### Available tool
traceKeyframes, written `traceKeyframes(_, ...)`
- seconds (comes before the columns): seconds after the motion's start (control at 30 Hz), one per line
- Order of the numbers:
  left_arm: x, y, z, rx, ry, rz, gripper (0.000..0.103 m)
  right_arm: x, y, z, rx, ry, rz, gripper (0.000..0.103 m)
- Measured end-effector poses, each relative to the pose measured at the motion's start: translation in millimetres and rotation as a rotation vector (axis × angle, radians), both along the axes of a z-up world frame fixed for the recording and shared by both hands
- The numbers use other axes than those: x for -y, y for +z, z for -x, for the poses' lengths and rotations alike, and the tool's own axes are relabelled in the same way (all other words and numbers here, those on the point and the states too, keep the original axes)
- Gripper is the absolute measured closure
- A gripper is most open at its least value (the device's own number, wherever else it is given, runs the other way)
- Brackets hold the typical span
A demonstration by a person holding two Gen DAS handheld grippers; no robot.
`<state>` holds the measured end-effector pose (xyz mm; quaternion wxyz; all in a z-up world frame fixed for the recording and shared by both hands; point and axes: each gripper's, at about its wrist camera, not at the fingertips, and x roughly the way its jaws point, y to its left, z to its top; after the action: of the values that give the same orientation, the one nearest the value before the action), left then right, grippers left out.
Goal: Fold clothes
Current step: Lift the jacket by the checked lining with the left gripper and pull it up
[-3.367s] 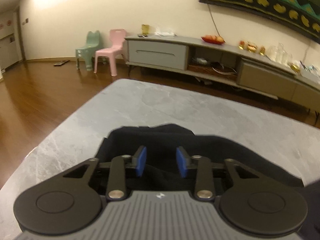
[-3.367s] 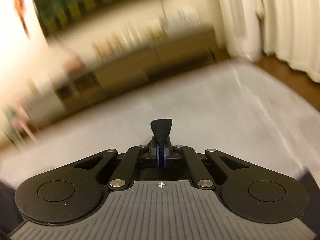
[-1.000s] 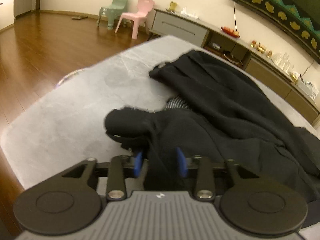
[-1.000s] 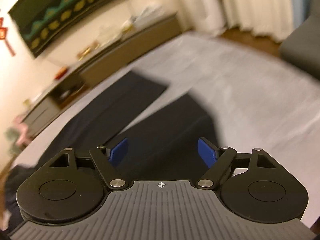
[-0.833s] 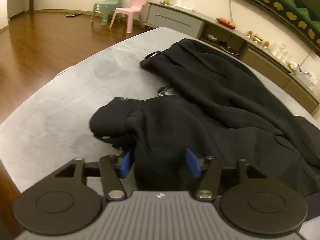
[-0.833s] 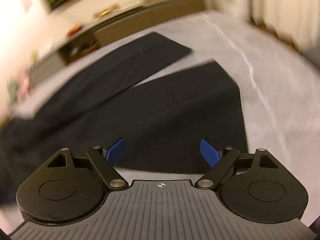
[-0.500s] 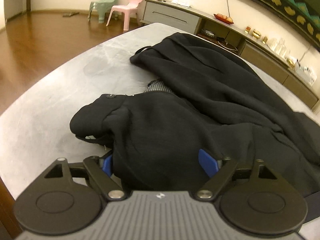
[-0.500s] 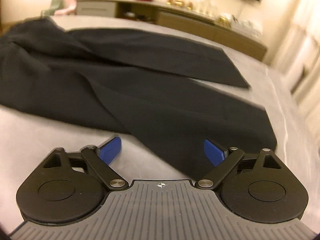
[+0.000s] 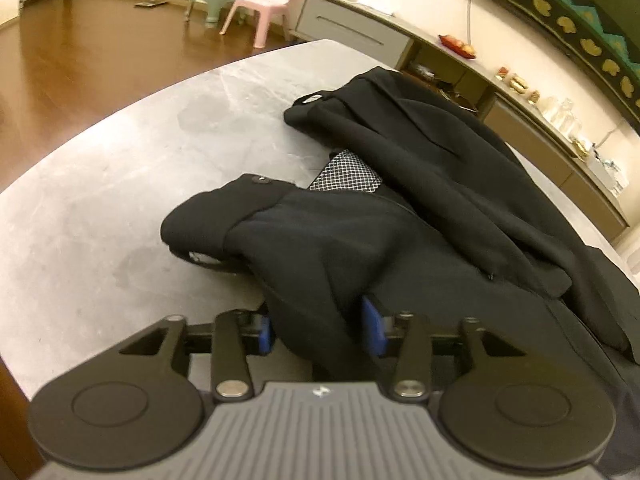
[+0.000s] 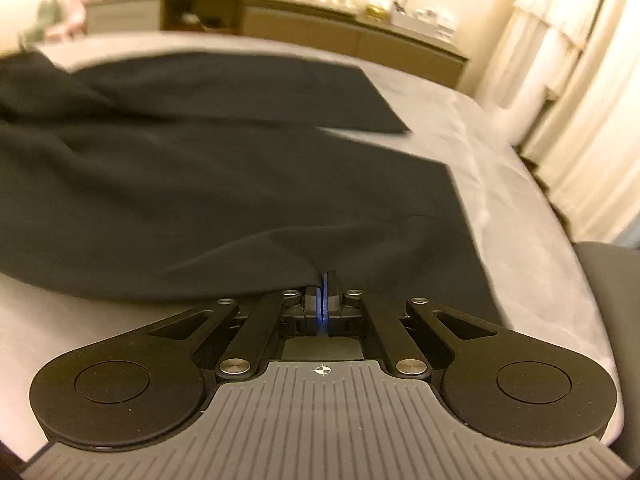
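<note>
Both wrist cameras look down along their fingers, close over the grey table (image 9: 120, 184); both views share the black trousers (image 10: 224, 184) and the far sideboard (image 9: 352, 28).

Left gripper (image 9: 318, 330), seen from its own wrist camera: pointed downward; the two blue pads (image 9: 372, 332) stand partly apart, having just been closing, with a thick fold of the black trousers (image 9: 320, 256) bunched between them and pressed on both sides. Right gripper (image 10: 325, 294), seen from its own wrist camera: likewise tilted downward; jaws just brought fully together, blue pads meeting in a thin line; the near edge of the trousers is pinched at the tips and rises in a small ridge there.
</note>
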<state>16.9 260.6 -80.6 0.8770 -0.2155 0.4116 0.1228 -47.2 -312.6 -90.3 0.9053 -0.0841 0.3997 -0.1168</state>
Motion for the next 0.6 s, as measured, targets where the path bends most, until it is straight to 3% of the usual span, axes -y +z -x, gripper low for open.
traceKeyframes(0.07,3.6,1.3,-3.2,0.003,0.016,-0.005,0.037,14.8,3.9,5.3,0.025,-0.059,-0.021,0.101)
traceKeyframes(0.13,9.6,-0.4,-6.6,0.018,0.008,-0.049,0.037,27.2,11.5,5.6,0.057,-0.102,-0.1,0.094)
traceKeyframes(0.2,15.6,-2.0,-10.1,0.032,0.0,-0.094,0.073,33.6,20.5,13.1,0.133,-0.153,-0.246,0.079)
traceKeyframes(0.23,19.3,-1.3,-11.0,0.048,-0.006,-0.114,0.094,36.7,25.0,17.1,0.171,-0.179,-0.321,0.077)
traceKeyframes(0.3,34.8,8.2,-7.8,0.125,-0.044,-0.166,0.1,42.3,31.7,18.6,0.262,-0.225,-0.408,0.075)
traceKeyframes(0.33,56.0,16.2,-3.3,0.186,-0.111,-0.256,0.1,45.1,35.0,19.2,0.308,-0.247,-0.45,0.074)
traceKeyframes(0.4,108.4,15.7,11.2,0.265,-0.296,-0.44,0.1,37.3,41.4,10.6,0.363,-0.274,-0.389,0.071)
traceKeyframes(0.5,189.1,-0.2,35.3,0.333,-0.593,-0.689,0.1,5.7,45.1,-4.6,0.364,-0.213,-0.297,0.063)
traceKeyframes(0.6,210.0,-26.6,38.9,0.287,-0.701,-0.66,0.098,-48.5,44.2,-18.9,0.295,-0.127,-0.095,0.058)
